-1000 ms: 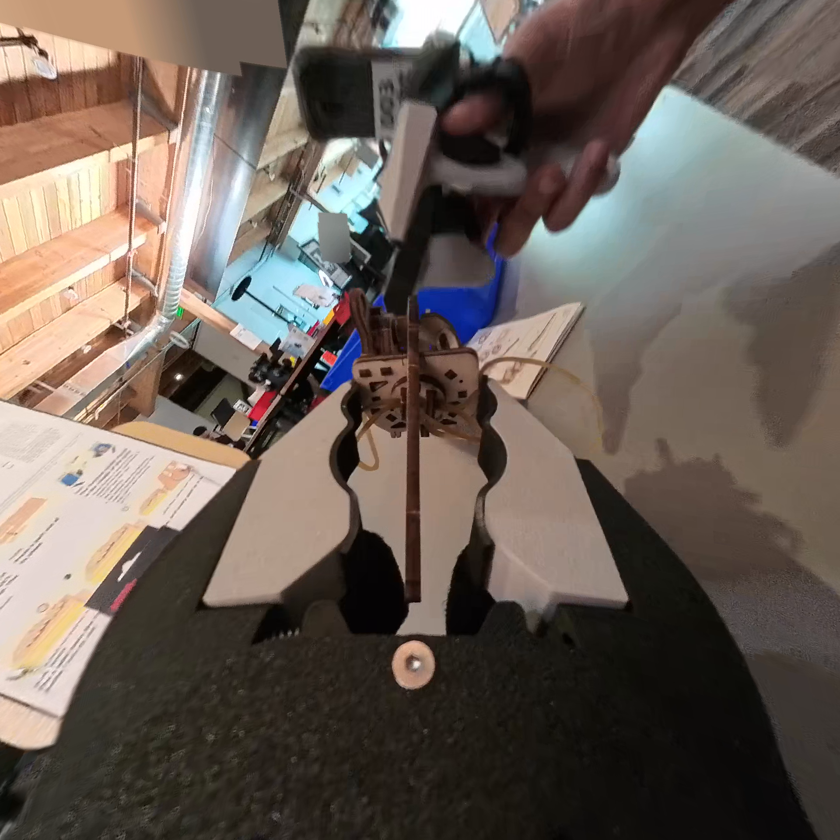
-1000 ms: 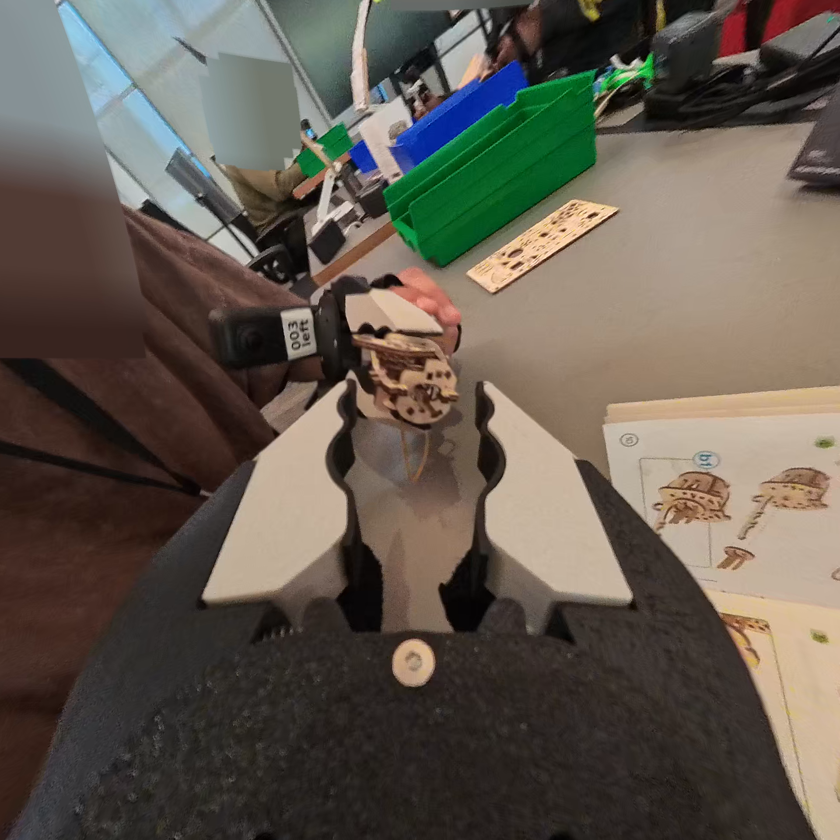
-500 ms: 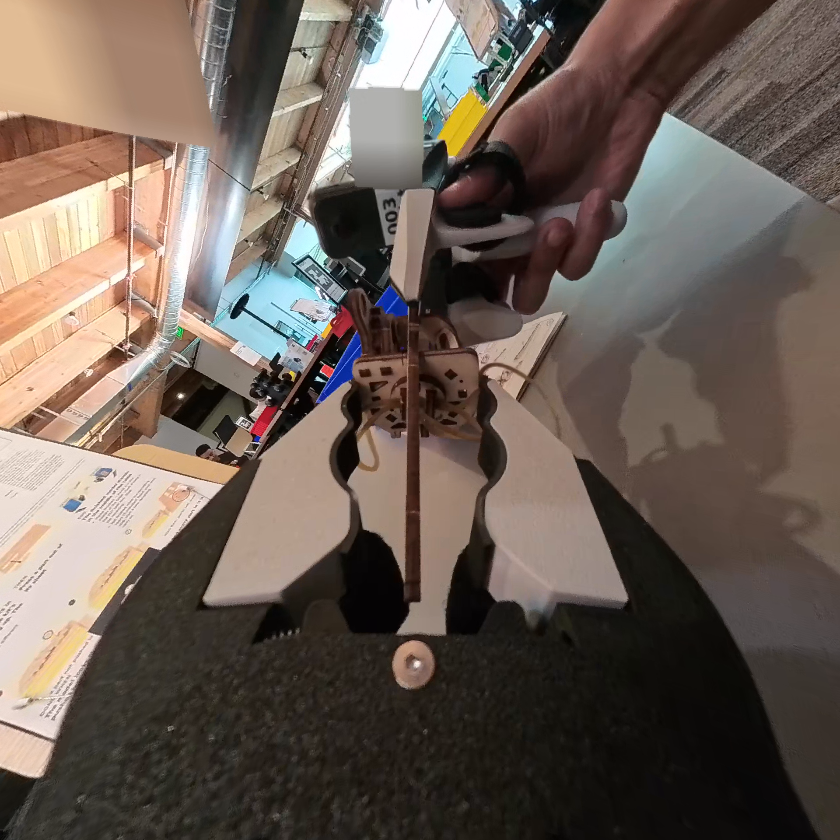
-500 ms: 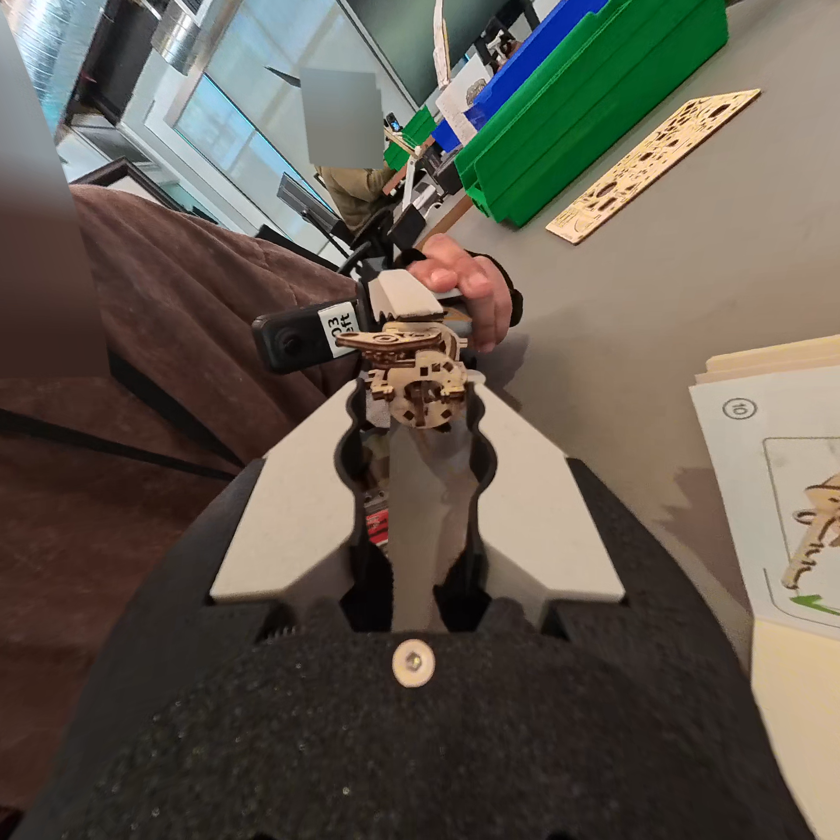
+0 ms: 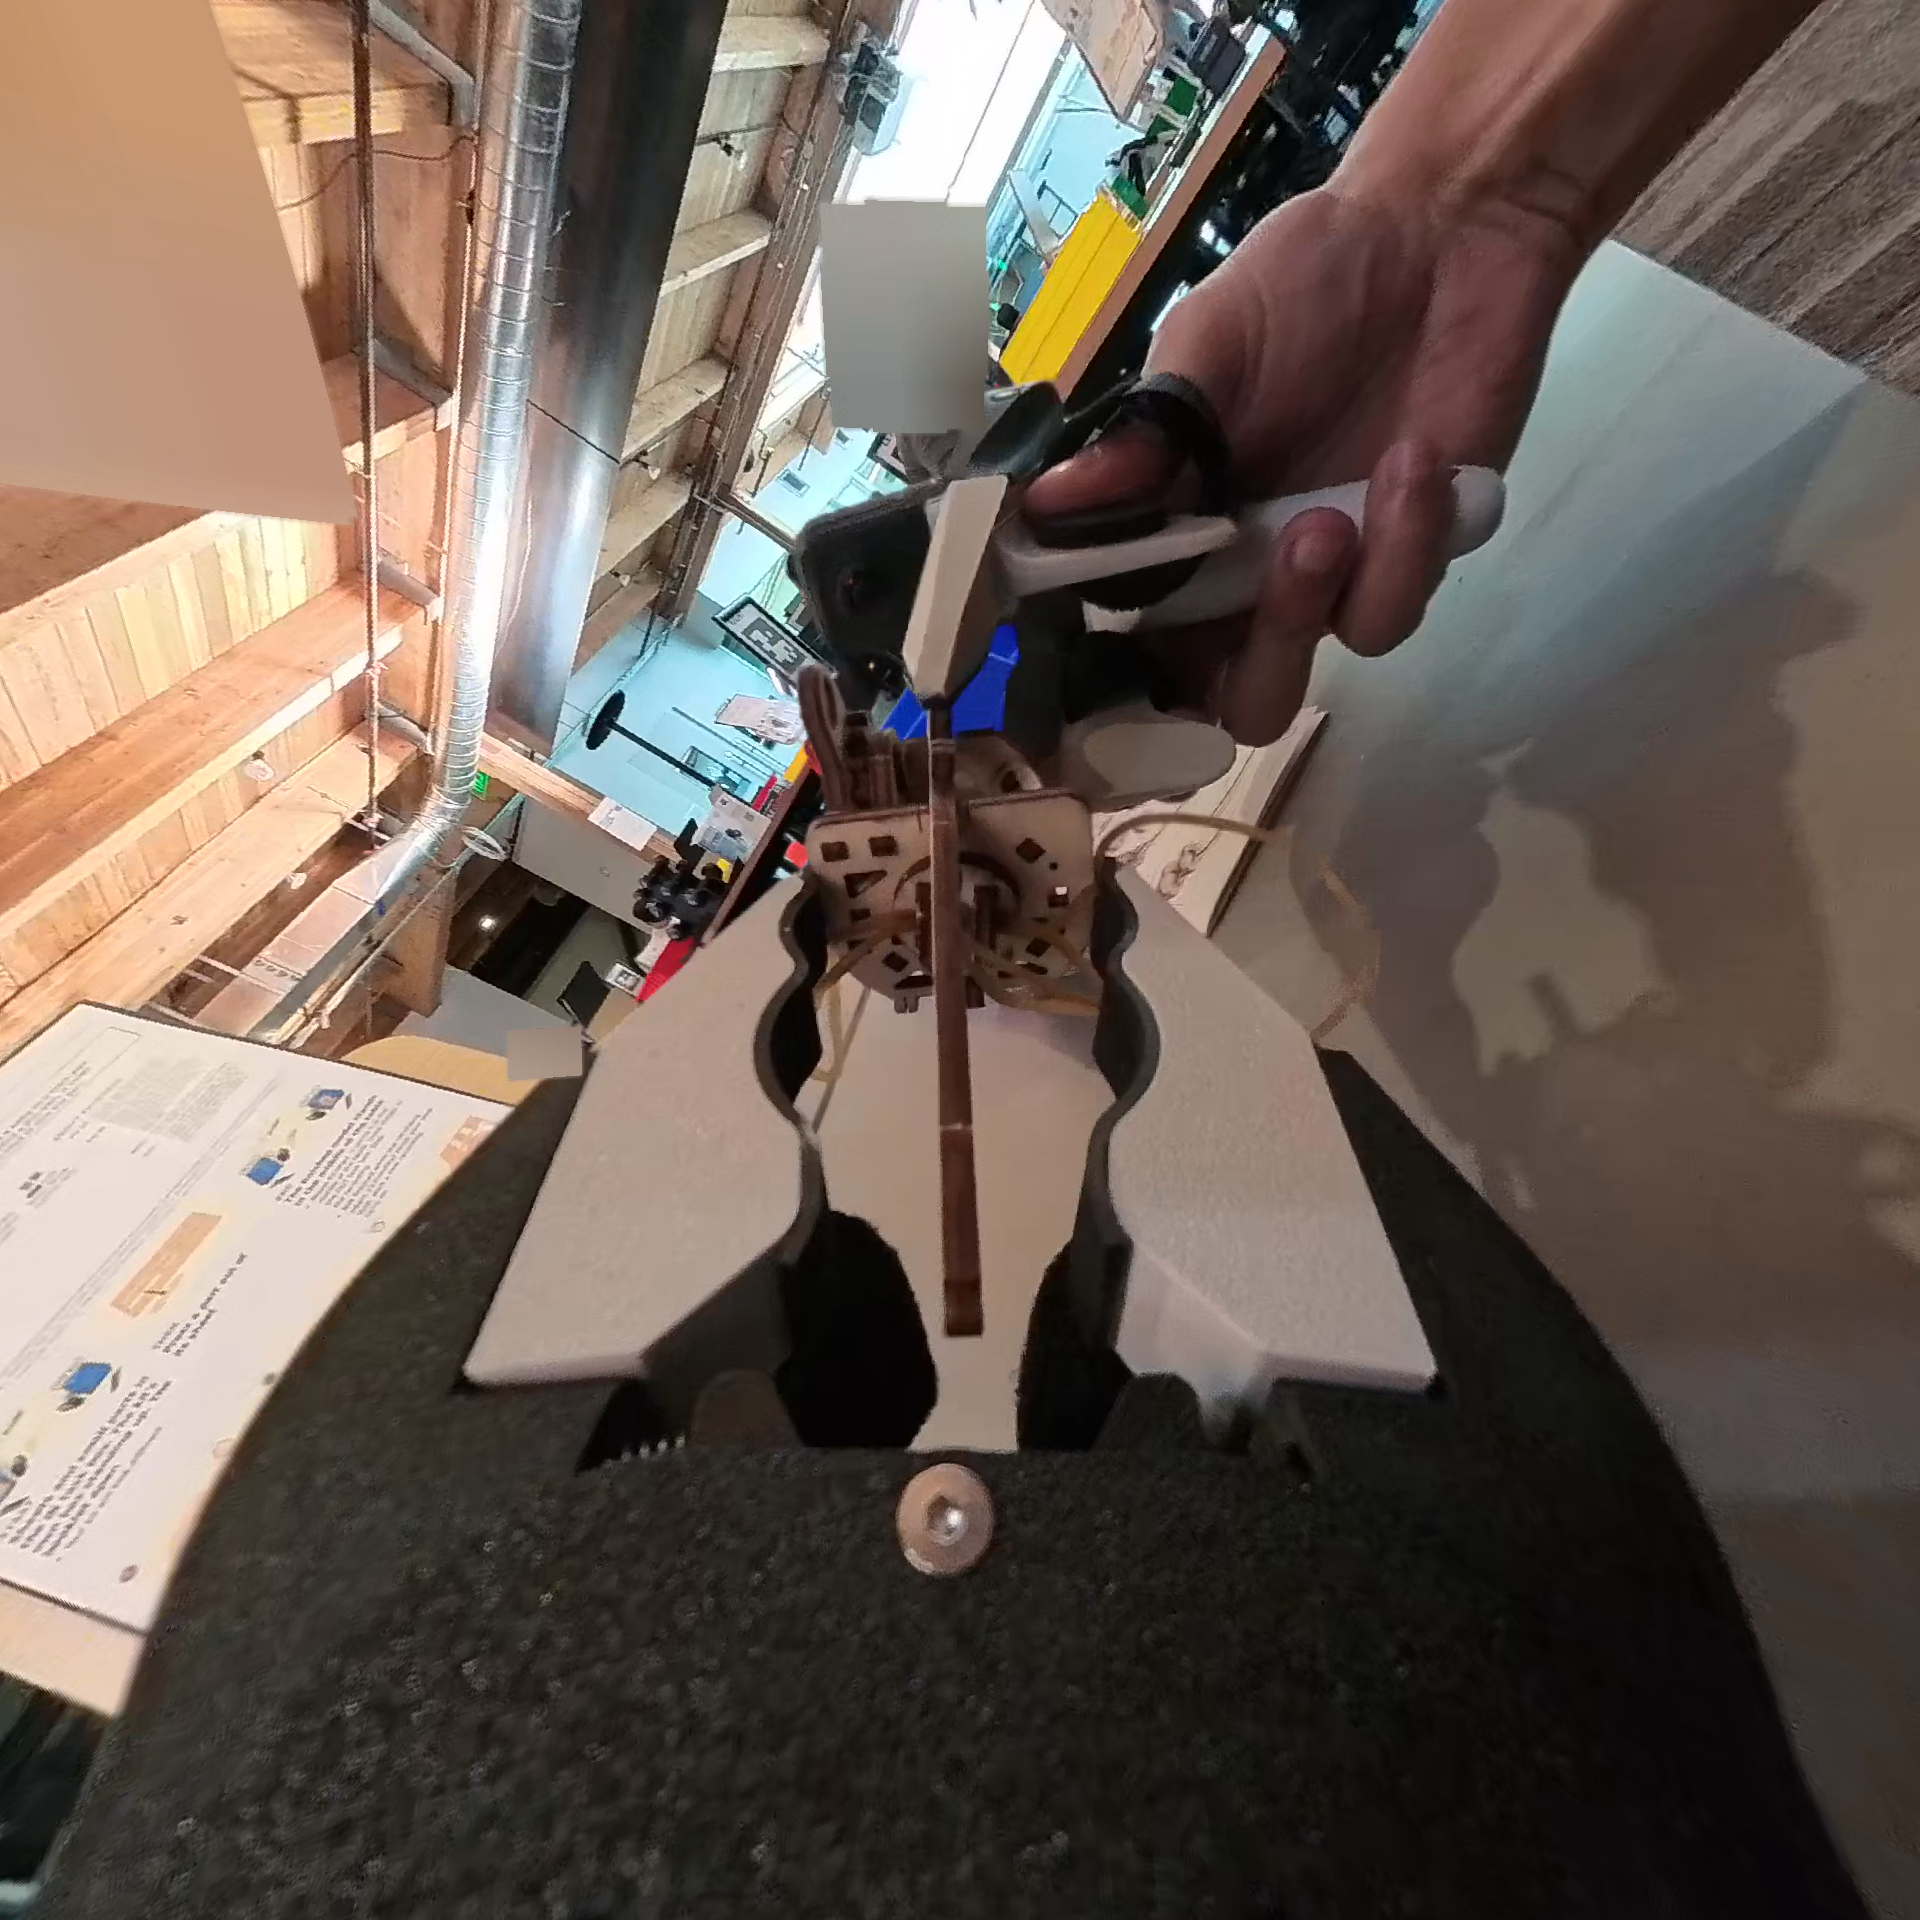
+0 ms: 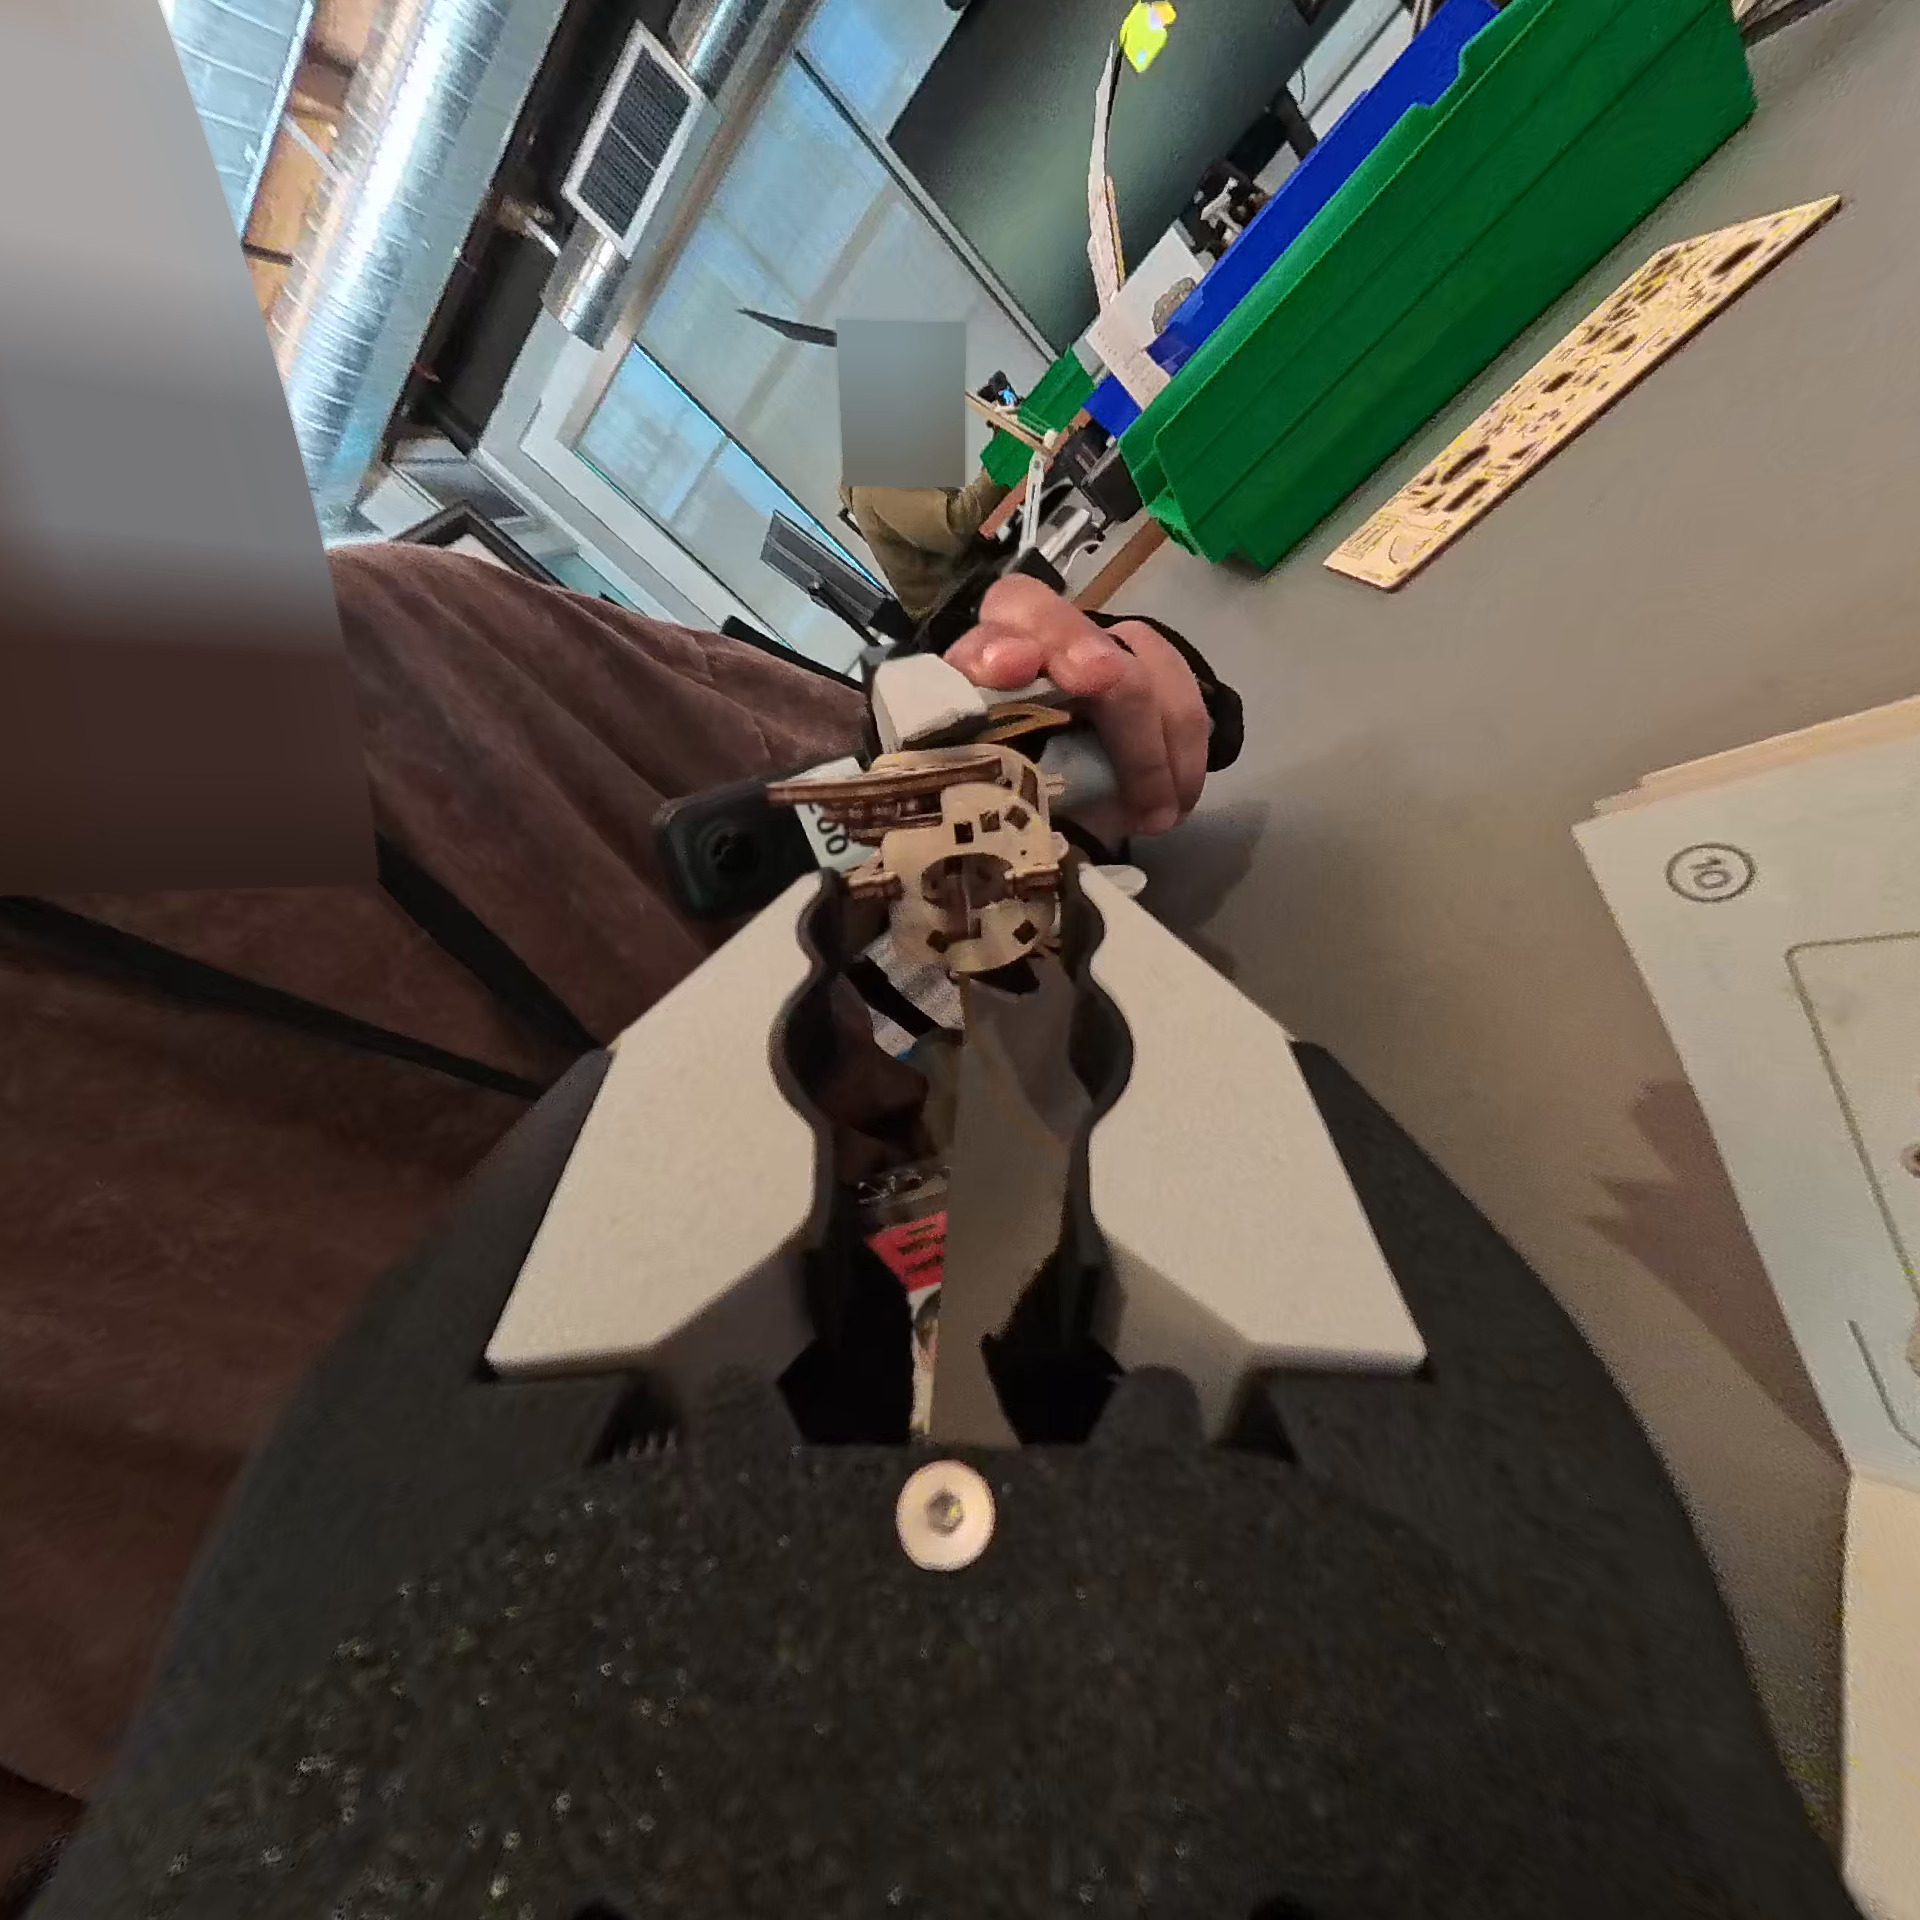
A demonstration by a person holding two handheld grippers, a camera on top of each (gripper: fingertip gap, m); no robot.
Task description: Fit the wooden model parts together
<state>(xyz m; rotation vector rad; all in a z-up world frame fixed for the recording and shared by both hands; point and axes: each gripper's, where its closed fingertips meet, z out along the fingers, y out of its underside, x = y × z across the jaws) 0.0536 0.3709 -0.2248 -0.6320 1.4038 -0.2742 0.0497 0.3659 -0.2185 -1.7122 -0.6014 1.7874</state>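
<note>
The wooden model (image 5: 951,894) sits right at the tips of the left gripper (image 5: 951,914), its flat pierced plate spanning the gap between the two grey fingers (image 5: 686,1174) and touching both, so this claw is closed on the model. A thin dark wooden stick (image 5: 958,1143) runs from the model back down the middle of the gap toward the gripper body. In the right wrist view the same model (image 6: 961,873) shows at the tips of the right gripper (image 6: 951,904), whose fingers stand narrowly apart on either side of it; whether they press on it I cannot tell. Both grippers are held above a grey table (image 6: 1455,727), beside a printed instruction sheet (image 5: 177,1278).
</note>
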